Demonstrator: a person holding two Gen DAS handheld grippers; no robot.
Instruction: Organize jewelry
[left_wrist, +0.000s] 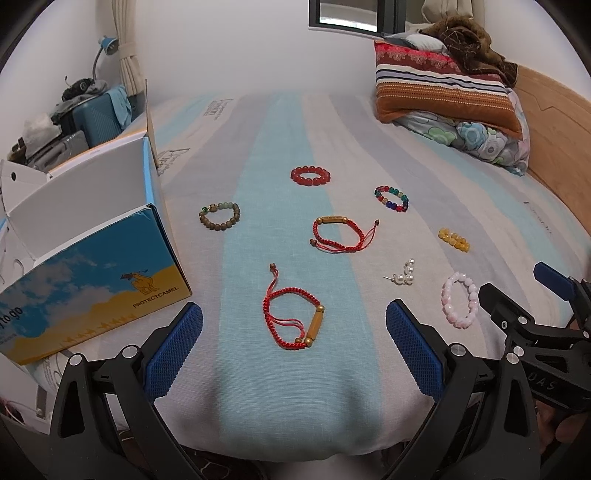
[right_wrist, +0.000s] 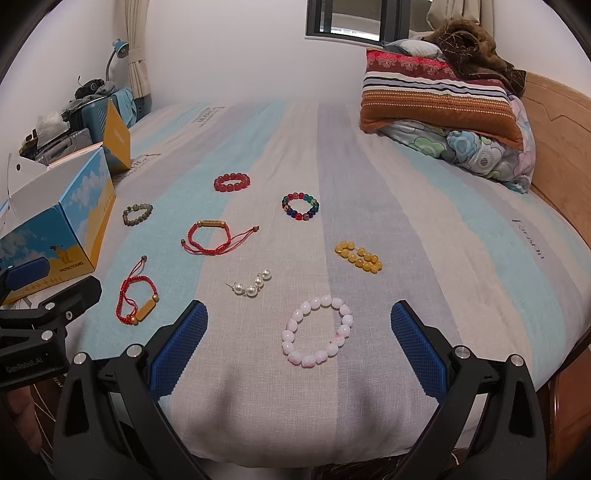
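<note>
Both the left gripper (left_wrist: 294, 345) and right gripper (right_wrist: 299, 341) are held wide, empty. Just ahead of the right, the light, slippery pink bead bracelet (right_wrist: 317, 331) is best pinched across one strand.

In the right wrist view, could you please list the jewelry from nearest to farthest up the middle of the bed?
Pink bead bracelet → white pearl string → multicoloured glass bead bracelet → red bead bracelet.
</note>
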